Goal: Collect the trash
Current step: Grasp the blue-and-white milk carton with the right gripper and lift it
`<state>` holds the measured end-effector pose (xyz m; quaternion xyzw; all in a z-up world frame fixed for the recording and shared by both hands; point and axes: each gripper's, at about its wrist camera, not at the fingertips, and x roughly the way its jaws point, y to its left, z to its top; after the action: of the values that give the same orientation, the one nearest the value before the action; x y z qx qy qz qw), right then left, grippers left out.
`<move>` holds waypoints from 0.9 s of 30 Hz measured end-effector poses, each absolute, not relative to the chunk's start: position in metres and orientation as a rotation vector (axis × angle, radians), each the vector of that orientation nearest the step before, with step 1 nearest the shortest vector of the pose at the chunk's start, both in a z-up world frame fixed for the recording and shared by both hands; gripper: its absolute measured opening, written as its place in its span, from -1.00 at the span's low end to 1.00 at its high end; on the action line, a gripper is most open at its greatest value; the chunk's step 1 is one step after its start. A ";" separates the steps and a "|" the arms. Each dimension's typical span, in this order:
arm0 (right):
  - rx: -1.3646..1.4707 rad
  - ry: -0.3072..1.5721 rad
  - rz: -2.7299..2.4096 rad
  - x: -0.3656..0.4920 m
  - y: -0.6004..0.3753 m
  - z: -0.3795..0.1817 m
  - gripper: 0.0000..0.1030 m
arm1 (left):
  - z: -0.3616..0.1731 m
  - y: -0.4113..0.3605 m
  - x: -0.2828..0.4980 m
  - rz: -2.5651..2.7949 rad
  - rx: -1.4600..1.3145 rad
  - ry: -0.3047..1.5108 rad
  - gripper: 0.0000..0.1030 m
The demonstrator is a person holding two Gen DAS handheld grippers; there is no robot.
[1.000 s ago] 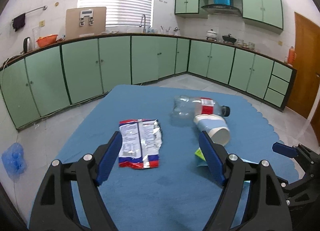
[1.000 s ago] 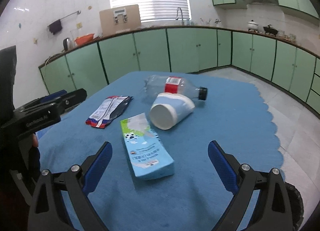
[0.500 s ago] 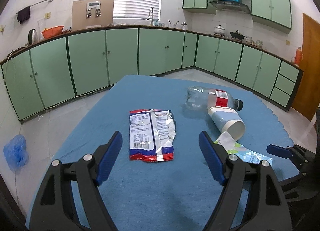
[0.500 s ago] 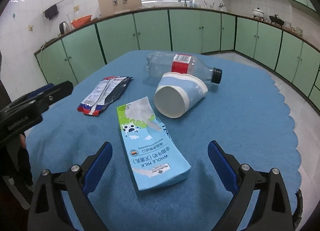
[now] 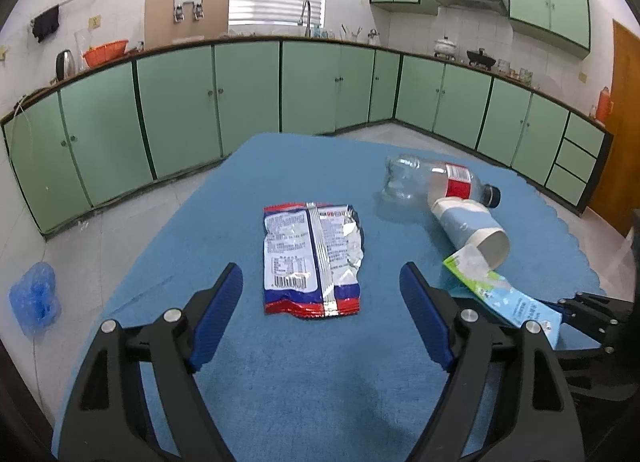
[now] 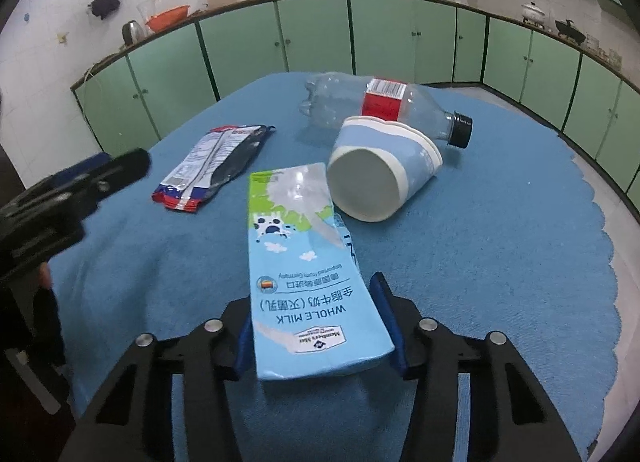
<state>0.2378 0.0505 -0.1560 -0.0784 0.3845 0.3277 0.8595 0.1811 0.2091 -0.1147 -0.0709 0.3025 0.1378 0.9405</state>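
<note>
Right wrist view: right gripper (image 6: 318,324), just closing, clamps the near end of the milk carton (image 6: 308,274).

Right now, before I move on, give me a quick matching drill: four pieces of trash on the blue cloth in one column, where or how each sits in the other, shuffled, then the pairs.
Things:
1. milk carton
2. snack wrapper
3. paper cup
4. plastic bottle

States:
A. on its side, black cap on, behind the cup
B. flat on the cloth, ahead of the open left claw
C. between the fingers of the right claw, which has just been closing on it
D. tipped over, white base towards the right camera

Pairs: 1-C, 2-B, 3-D, 4-A
</note>
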 end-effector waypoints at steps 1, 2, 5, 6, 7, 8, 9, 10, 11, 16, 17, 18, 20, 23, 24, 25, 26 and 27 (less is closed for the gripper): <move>-0.159 0.804 0.690 0.236 0.049 -0.154 -0.05 | -0.116 0.211 0.182 0.284 -0.152 0.627 0.52; -0.152 0.800 0.695 0.232 0.046 -0.152 -0.05 | -0.119 0.213 0.183 0.293 -0.155 0.637 0.52; -0.155 0.780 0.699 0.222 0.039 -0.146 -0.06 | -0.122 0.223 0.183 0.317 -0.157 0.644 0.53; -0.155 0.773 0.697 0.220 0.038 -0.144 -0.07 | -0.123 0.227 0.183 0.322 -0.167 0.651 0.53; -0.145 0.768 0.699 0.219 0.035 -0.142 -0.07 | -0.125 0.231 0.185 0.325 -0.180 0.661 0.54; -0.137 0.767 0.704 0.219 0.035 -0.141 -0.07 | -0.127 0.234 0.186 0.328 -0.188 0.671 0.54; -0.132 0.764 0.710 0.219 0.035 -0.139 -0.09 | -0.128 0.238 0.189 0.331 -0.197 0.684 0.54; -0.134 0.759 0.713 0.219 0.036 -0.138 -0.10 | -0.130 0.240 0.192 0.335 -0.203 0.694 0.54; -0.138 0.754 0.714 0.219 0.037 -0.137 -0.10 | -0.131 0.243 0.194 0.341 -0.206 0.701 0.54; -0.168 0.746 0.723 0.221 0.045 -0.140 -0.09 | -0.137 0.252 0.211 0.355 -0.221 0.748 0.54; -0.167 0.748 0.725 0.221 0.046 -0.141 -0.09 | -0.139 0.254 0.215 0.355 -0.228 0.765 0.53; -0.165 0.750 0.726 0.222 0.046 -0.142 -0.09 | -0.141 0.255 0.219 0.355 -0.234 0.778 0.53; -0.160 0.752 0.729 0.223 0.045 -0.144 -0.09 | -0.147 0.257 0.225 0.353 -0.245 0.812 0.50; -0.156 0.753 0.731 0.226 0.045 -0.145 -0.09 | -0.153 0.259 0.234 0.351 -0.261 0.855 0.46; -0.155 0.753 0.731 0.226 0.045 -0.145 -0.09 | -0.153 0.258 0.235 0.354 -0.256 0.856 0.47; -0.153 0.755 0.731 0.227 0.045 -0.145 -0.09 | -0.153 0.257 0.236 0.353 -0.252 0.858 0.44; -0.151 0.756 0.730 0.227 0.044 -0.146 -0.09 | -0.154 0.255 0.238 0.356 -0.237 0.867 0.41; -0.150 0.758 0.735 0.228 0.044 -0.146 -0.09 | -0.154 0.253 0.238 0.356 -0.225 0.868 0.26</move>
<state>0.2279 0.0436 -0.1461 -0.0717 0.3612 0.3504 0.8612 0.2379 0.2533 -0.1542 -0.1082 0.4176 0.1712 0.8858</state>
